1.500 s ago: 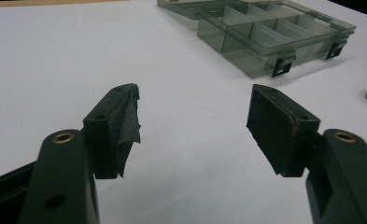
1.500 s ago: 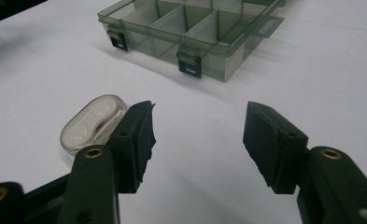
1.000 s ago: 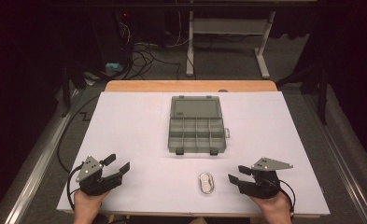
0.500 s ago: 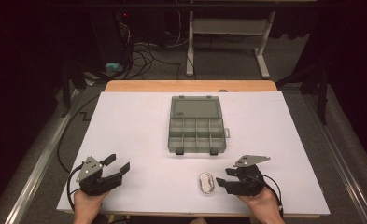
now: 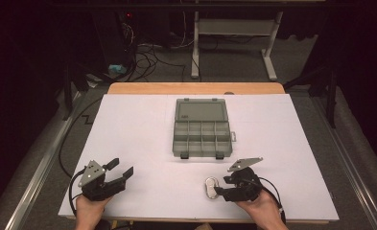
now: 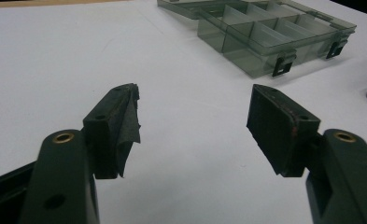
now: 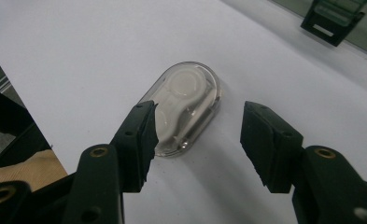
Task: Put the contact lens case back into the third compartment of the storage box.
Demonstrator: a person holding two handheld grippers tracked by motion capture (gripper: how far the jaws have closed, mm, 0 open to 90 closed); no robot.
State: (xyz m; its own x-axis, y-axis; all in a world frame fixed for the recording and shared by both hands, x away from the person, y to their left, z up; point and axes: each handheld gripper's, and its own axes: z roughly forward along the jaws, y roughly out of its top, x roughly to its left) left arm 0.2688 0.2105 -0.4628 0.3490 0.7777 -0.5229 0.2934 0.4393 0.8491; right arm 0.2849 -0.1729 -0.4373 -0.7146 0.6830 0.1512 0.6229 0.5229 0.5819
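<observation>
Nearest the person's edge of the worktop (image 5: 143,120), two hands come in from below, each holding a black two-jaw tool. The left tool (image 5: 121,170) sits toward the near left corner, well apart from everything else. In the left gripper view its jaws stand wide apart with nothing but bare white surface between them, and a bit of dark padding is peeling loose on one pad.

The right tool (image 5: 216,189) lies low over the near middle of the white sheet, its tips pointing left at a small clear oval case (image 5: 209,187) with something white inside. In the right gripper view the jaws are parted, roughly three-quarters of their spread, and the clear oval case (image 7: 183,109) lies flat on the surface just ahead of them. One jaw's tip overlaps the near edge of the case in that view, though I cannot tell whether it touches; the other jaw stands clear to the side. Nothing is gripped. A grey three-cornered plate rides on top of this tool, and a cable trails back by the wrist.

Farther out, at the middle of the worktop, a grey translucent compartment box (image 5: 201,134) lies open, its lid folded back away from the person. Its two dark latches face the near side, and the divided cells look empty from here.
</observation>
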